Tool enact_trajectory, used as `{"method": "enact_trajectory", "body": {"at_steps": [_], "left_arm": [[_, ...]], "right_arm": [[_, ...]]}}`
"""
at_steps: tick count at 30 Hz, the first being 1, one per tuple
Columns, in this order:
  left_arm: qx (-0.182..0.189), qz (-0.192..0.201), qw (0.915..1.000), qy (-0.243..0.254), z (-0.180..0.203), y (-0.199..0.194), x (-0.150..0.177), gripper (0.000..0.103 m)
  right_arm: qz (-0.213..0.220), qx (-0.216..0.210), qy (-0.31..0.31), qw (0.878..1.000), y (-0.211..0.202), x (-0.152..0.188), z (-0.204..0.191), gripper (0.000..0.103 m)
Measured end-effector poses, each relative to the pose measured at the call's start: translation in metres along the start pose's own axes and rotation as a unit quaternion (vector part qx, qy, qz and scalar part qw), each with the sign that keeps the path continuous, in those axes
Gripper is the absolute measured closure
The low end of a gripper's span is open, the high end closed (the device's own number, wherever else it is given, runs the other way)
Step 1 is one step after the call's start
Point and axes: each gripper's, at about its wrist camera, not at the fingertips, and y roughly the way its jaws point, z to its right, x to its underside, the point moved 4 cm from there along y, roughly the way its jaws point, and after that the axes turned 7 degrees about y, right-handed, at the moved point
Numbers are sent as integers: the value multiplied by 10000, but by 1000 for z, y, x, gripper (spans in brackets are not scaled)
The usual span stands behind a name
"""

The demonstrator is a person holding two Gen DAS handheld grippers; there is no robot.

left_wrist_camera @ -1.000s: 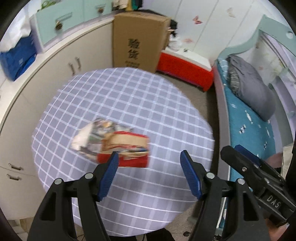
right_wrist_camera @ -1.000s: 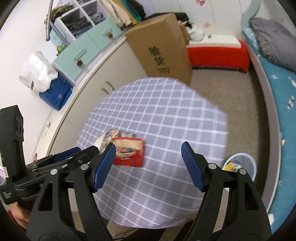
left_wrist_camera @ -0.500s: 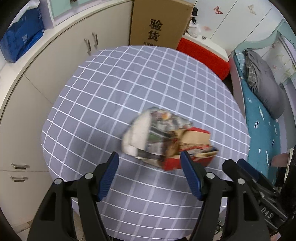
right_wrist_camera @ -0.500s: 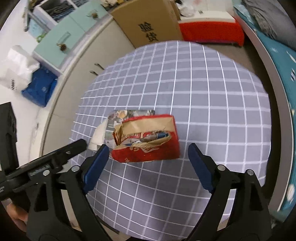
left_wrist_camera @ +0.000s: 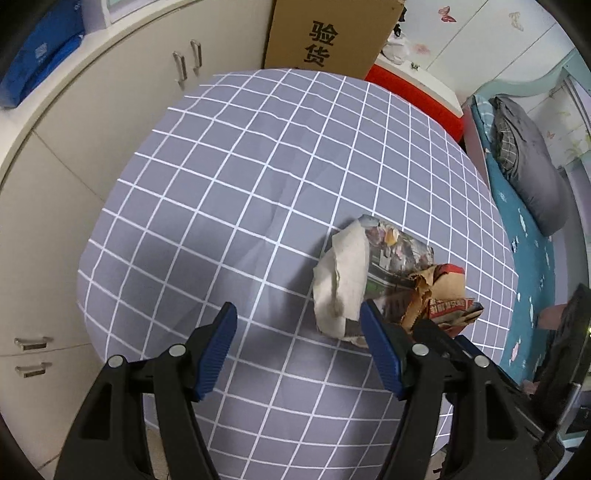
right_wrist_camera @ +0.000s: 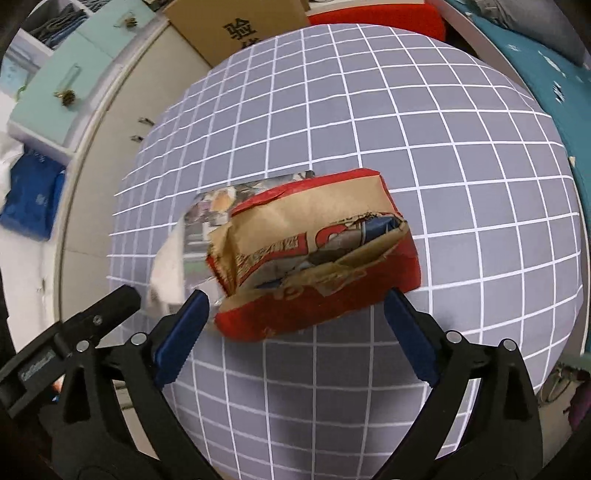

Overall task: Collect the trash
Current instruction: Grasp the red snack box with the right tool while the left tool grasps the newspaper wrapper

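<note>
Right wrist: right tool (right_wrist_camera: 295, 314) opening around torn red bag (right_wrist_camera: 317, 251); left tool (left_wrist_camera: 299, 343) open, empty.

I see the box (right_wrist_camera: 314, 258) on the table (right_wrist_camera: 406, 110), the wrapper (left_wrist_camera: 369, 273) touching its left side. My right tool (right_wrist_camera: 295, 332), jaws opening, stands astride the box. My left tool (left_wrist_camera: 299, 347) hangs left of the wrapper. Behind the table stands a carton (left_wrist_camera: 328, 33), cabinets (left_wrist_camera: 110, 122) to the left, a bed (left_wrist_camera: 535, 240) to the right.

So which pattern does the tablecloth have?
The tablecloth is grey-purple with a white grid, clearest in the right wrist view.
</note>
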Motion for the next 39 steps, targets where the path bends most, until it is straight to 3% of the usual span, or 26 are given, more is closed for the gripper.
{"method": "enact_trajectory", "body": {"at_steps": [8, 13, 22, 26, 28, 31, 32, 33, 36, 39], "left_arm": [[192, -198, 9995, 181, 10, 27, -9, 34], [263, -309, 9981, 460, 28, 43, -15, 34], [321, -409, 9944, 921, 57, 62, -23, 35], [331, -445, 9934, 1008, 66, 67, -25, 51], [310, -457, 9931, 1035, 71, 70, -26, 53], [286, -407, 9930, 1069, 84, 70, -29, 64], [309, -384, 9931, 1063, 90, 70, -31, 69], [347, -337, 9933, 1047, 94, 69, -32, 73], [500, -164, 9933, 1025, 111, 62, -41, 86], [578, 7, 9923, 1100, 127, 51, -49, 88]], "right_arm": [[201, 405, -98, 9989, 11, -17, 10, 7], [124, 551, 121, 9983, 10, -27, 41, 6], [469, 834, -245, 9951, -8, -50, 56, 6], [493, 787, -381, 9949, -5, -56, 53, 7], [500, 746, -428, 9950, -5, -60, 54, 7], [512, 595, -464, 9958, -7, -60, 54, 25], [473, 515, -483, 9964, -7, -62, 52, 43], [457, 505, -494, 9965, -8, -64, 53, 50], [408, 335, -503, 9973, -15, -66, 54, 66], [413, 255, -507, 9975, -23, -66, 53, 79]]}}
